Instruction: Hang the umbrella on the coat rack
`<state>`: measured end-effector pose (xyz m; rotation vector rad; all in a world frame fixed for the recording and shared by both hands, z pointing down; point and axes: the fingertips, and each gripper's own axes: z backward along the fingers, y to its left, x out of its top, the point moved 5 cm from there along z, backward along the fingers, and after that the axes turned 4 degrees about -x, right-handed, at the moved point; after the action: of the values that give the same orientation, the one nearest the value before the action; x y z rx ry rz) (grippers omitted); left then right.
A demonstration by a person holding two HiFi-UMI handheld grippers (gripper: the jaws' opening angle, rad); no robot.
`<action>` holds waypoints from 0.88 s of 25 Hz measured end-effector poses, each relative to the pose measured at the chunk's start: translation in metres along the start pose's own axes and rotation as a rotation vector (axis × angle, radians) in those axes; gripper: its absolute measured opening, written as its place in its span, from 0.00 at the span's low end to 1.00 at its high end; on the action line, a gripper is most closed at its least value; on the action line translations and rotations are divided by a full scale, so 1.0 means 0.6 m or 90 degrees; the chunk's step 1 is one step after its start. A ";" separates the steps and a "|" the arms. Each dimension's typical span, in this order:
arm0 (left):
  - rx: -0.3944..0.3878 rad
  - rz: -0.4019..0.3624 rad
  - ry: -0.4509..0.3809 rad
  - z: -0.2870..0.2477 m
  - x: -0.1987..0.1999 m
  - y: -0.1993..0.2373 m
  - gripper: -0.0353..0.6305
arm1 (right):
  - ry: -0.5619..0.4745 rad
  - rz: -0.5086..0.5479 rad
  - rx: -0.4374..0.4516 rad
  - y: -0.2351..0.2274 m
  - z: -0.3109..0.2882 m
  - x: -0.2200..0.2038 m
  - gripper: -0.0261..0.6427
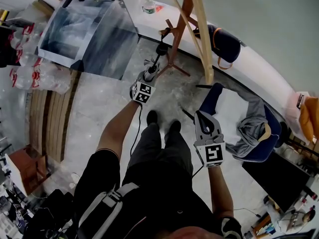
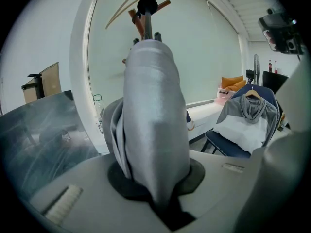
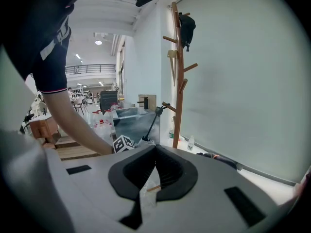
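Observation:
A folded grey umbrella (image 2: 150, 110) stands up out of my left gripper (image 2: 156, 181), which is shut on its fabric. Its thin black shaft (image 1: 157, 59) ends in a black handle (image 2: 146, 6) right beside a lower peg of the wooden coat rack (image 1: 199, 34); I cannot tell whether they touch. In the head view my left gripper (image 1: 149, 74) is held out towards the rack's foot. My right gripper (image 1: 199, 115) hangs lower, near the chair, its jaws shut with nothing between them (image 3: 155, 152). The right gripper view shows the coat rack (image 3: 179, 72) and the umbrella (image 3: 149, 126) leaning up to it.
A blue chair (image 1: 266, 143) with a grey hoodie (image 1: 251, 126) stands at the right. A plastic-wrapped box (image 1: 89, 29) and packs of water bottles (image 1: 30, 68) stand at the left. A dark bag (image 1: 225, 44) hangs on the rack. The rack's legs (image 1: 175, 67) spread over the floor.

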<state>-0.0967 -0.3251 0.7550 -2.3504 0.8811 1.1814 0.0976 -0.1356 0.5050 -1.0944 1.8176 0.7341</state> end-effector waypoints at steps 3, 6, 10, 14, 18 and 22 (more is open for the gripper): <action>-0.004 0.007 -0.003 -0.015 -0.003 -0.002 0.13 | 0.004 -0.003 0.001 0.001 -0.004 -0.009 0.04; -0.010 0.008 -0.003 -0.027 -0.006 -0.004 0.13 | 0.008 -0.007 0.003 0.000 -0.009 -0.015 0.04; -0.015 0.007 -0.006 -0.045 -0.011 -0.005 0.13 | 0.018 -0.016 0.000 -0.001 -0.017 -0.023 0.04; -0.021 0.010 -0.010 -0.065 -0.015 -0.011 0.13 | 0.011 -0.018 0.005 -0.001 -0.023 -0.032 0.04; -0.027 0.014 -0.018 -0.083 -0.020 -0.013 0.13 | 0.013 -0.023 0.006 0.002 -0.030 -0.041 0.04; -0.029 0.016 -0.023 -0.108 -0.026 -0.017 0.13 | 0.017 -0.024 0.007 0.000 -0.035 -0.053 0.04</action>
<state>-0.0590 -0.3482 0.8062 -2.3524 0.8833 1.2617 0.0977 -0.1402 0.5427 -1.1326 1.8174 0.6891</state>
